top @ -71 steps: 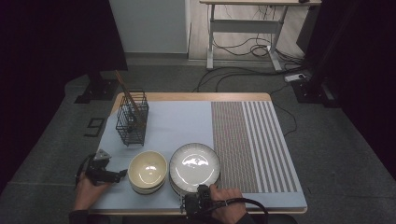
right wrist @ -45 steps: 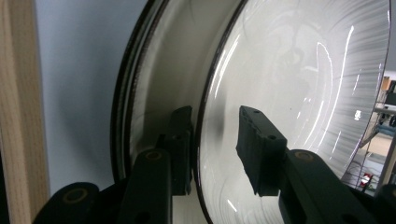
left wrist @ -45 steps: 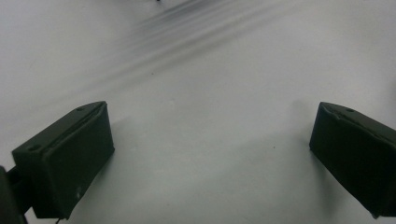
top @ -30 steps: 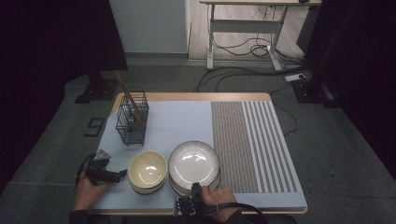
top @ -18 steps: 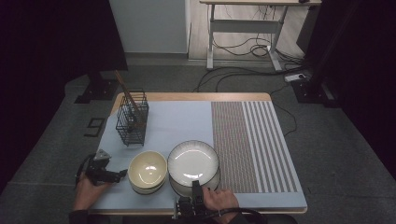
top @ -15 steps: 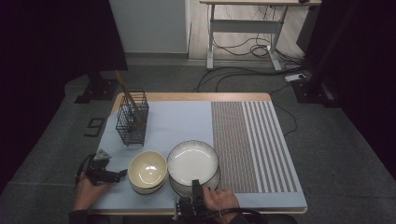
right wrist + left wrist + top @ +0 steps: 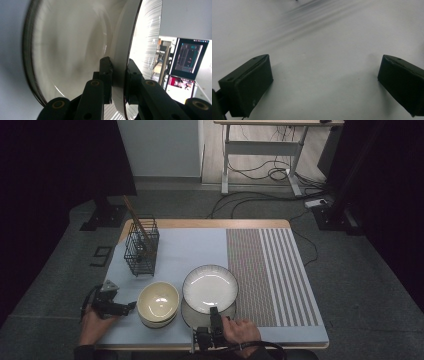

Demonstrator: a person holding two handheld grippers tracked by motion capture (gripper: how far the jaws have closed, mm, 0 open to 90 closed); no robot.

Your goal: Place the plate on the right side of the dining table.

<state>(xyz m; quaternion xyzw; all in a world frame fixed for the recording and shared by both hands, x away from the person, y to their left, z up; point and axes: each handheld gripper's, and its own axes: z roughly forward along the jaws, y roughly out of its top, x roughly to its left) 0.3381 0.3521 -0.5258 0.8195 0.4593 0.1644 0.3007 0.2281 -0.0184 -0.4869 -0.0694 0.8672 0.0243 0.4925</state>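
On the pale blue mat (image 7: 185,245) — right gripper (image 7: 214,312) pinches the white plate (image 7: 210,287) rim; left gripper (image 7: 127,307) fingers spread

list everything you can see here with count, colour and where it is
plate: 1, white with dark rim, lifted at the table's near edge, rim clamped in the right gripper
lower plate: 1, grey, under the lifted one
bowl: at least 1, cream, left of the plates
wire basket: 1, black, far left, sticks inside
mat: 1, pale blue, striped on its right
table: 1, wooden
desk: 1, white-legged, background
left gripper: black, open, beside the bowl
right gripper: black, shut on the plate
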